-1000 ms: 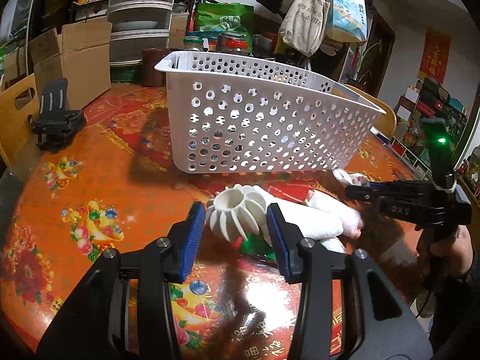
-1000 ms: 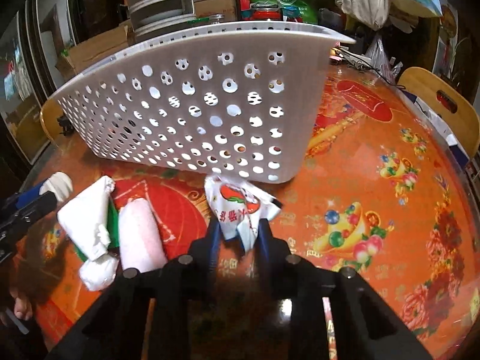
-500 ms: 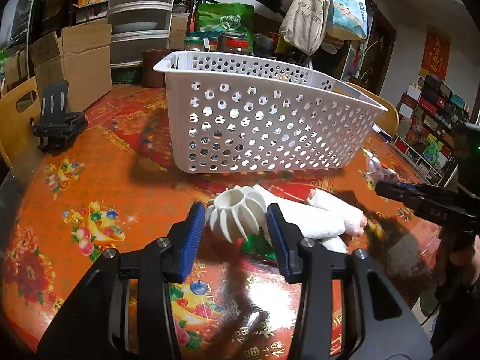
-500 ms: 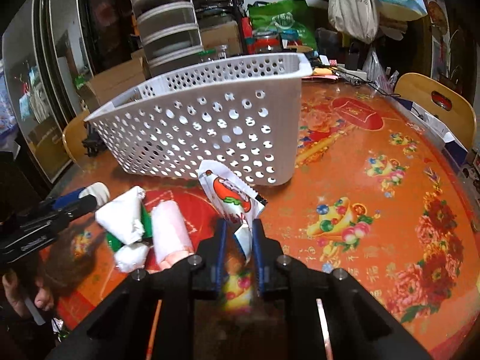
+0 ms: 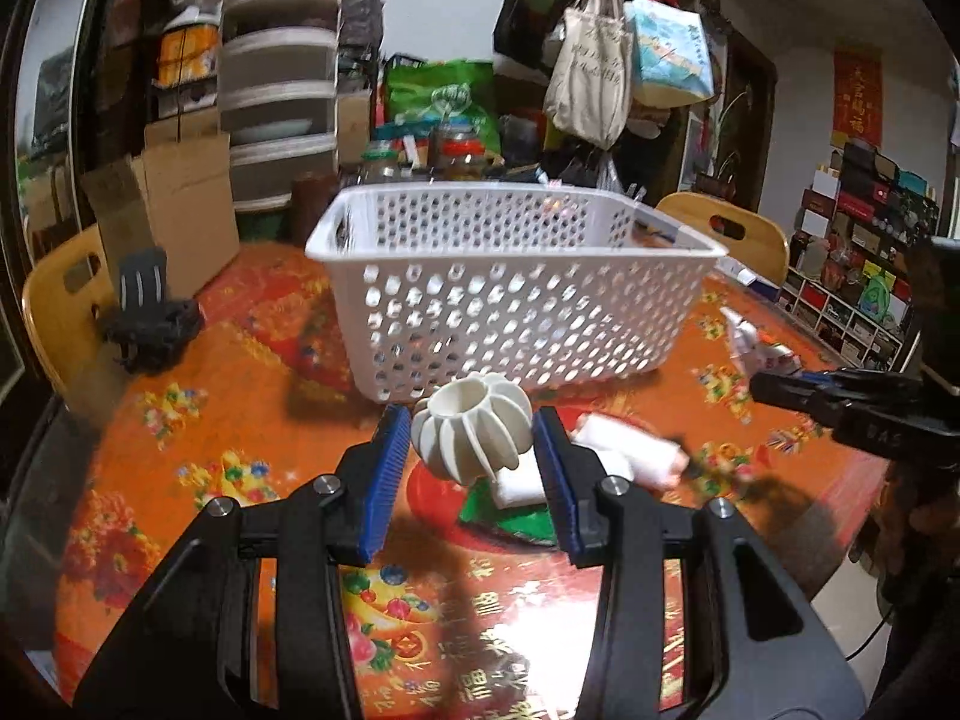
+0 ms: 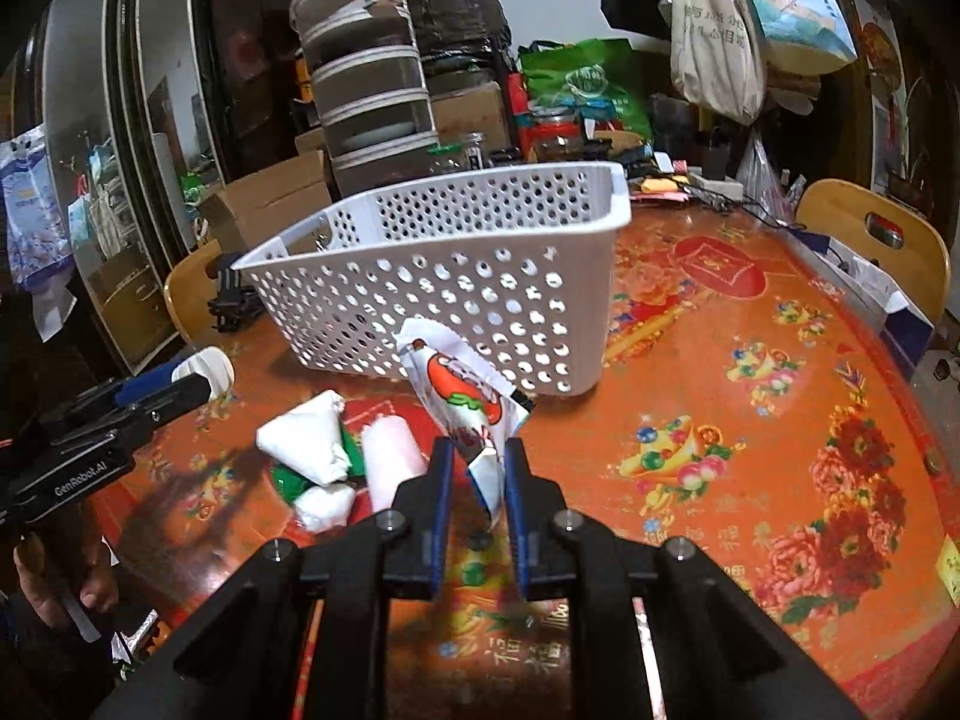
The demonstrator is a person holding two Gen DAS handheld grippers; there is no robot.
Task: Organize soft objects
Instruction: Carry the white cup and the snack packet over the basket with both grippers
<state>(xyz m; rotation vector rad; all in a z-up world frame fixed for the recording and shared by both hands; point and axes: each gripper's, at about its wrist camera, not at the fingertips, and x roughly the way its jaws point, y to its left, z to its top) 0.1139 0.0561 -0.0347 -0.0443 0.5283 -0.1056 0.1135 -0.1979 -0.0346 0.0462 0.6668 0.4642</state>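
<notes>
Centrally, the left gripper [image 5: 473, 447] is shown with its blue-padded fingers [image 5: 380, 474] clamped on a white ribbed ball [image 5: 474, 433], which is held raised above the table [image 5: 198, 420] with the perforated white basket [image 5: 510, 306] at 12 o'clock. At 3 o'clock of the ball, a white roll [image 5: 630, 456] is seen lying on the cloth. The right gripper [image 6: 475, 471] is closed on a printed soft packet [image 6: 465, 399], which is pointed up toward the basket [image 6: 456, 276]. White bundles [image 6: 306, 444] are seen at 9 o'clock of the packet.
</notes>
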